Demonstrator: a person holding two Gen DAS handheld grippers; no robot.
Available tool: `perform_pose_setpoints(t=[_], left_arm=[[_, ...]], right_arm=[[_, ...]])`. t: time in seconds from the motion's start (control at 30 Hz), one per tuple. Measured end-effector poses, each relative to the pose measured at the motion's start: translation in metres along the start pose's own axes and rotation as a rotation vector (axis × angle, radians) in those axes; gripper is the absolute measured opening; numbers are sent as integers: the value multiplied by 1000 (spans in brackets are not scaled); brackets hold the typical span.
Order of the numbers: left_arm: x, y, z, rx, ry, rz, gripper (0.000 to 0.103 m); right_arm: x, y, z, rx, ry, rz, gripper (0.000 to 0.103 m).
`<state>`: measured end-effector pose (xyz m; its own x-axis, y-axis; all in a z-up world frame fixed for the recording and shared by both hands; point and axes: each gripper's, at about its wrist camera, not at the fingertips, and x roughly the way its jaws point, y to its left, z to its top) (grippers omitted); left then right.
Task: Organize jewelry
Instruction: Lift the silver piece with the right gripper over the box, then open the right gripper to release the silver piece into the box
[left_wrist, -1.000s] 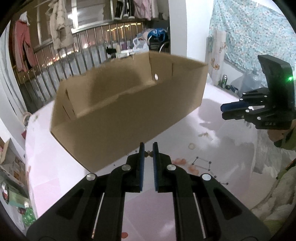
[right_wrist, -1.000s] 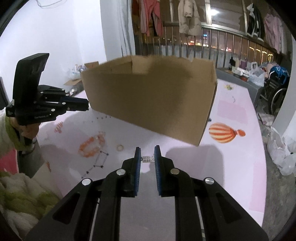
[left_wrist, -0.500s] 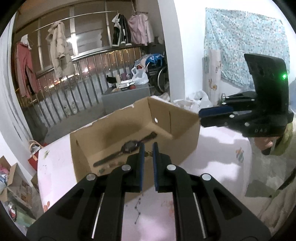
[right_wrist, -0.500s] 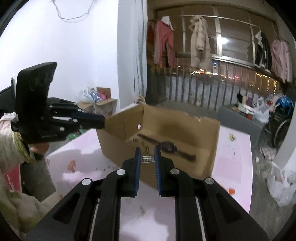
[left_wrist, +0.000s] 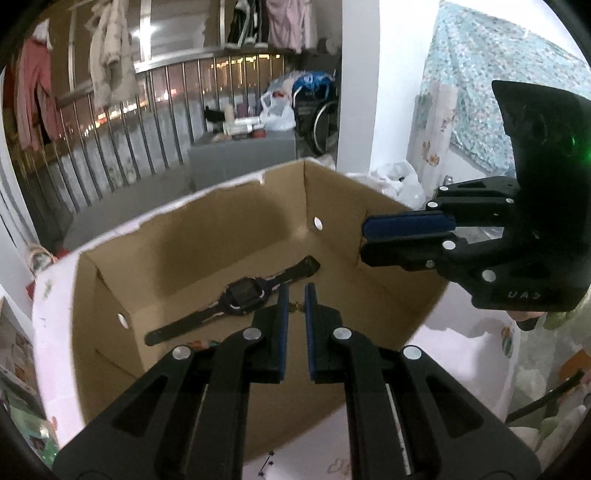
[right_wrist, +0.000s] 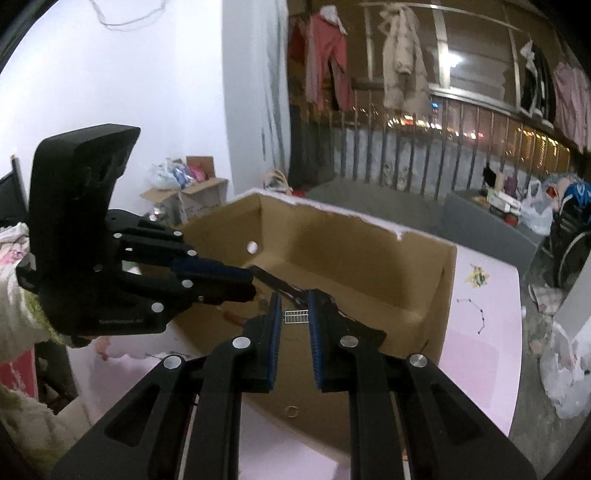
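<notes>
Both grippers have risen above the open cardboard box (left_wrist: 177, 236) on the pink counter (right_wrist: 484, 332), left gripper (left_wrist: 294, 306) fingers clenched on a small gold charm (left_wrist: 295, 305), right gripper (right_wrist: 295, 314) clenched on a silver ladder-shaped piece (right_wrist: 295, 316), black wristwatch (left_wrist: 243, 295) lying inside the box.

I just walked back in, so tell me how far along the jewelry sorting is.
Partly done. A black wristwatch already lies inside the cardboard box. In hand: the left claw pinches a small gold piece and the right claw a small silver piece, both above the open box, not yet released. Left: a ring and a dark chain remain on the pink table.
</notes>
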<state>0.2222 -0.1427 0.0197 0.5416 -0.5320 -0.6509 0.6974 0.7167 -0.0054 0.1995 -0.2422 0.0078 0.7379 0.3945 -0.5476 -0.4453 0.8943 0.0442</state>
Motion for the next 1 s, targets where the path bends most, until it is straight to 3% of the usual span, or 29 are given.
perform_pose_setpoints(t=[0.13,0.2,0.27,0.53,0.8,1.0], left_arm=[[10,4,-1,-24,20,-7,11],[11,6,-1,-31,19,-7,18],[9,6,-3,-40,14,-10,19],[-1,12,-5,-77,-14,-5,21],[-46,5,-19,-82,-90,9,21],[-88,-10,-48,-57,-111,18,21]], right_arm=[[7,-11,-3,21,17,-8,16],[7,-14,-4,29,20,-10,17],[5,-16,-5,38,14,-13,23],[-10,-20,-8,63,-20,-17,29],[-49,-10,-17,71,-87,-17,29],[-80,11,-37,62,-107,-17,29]])
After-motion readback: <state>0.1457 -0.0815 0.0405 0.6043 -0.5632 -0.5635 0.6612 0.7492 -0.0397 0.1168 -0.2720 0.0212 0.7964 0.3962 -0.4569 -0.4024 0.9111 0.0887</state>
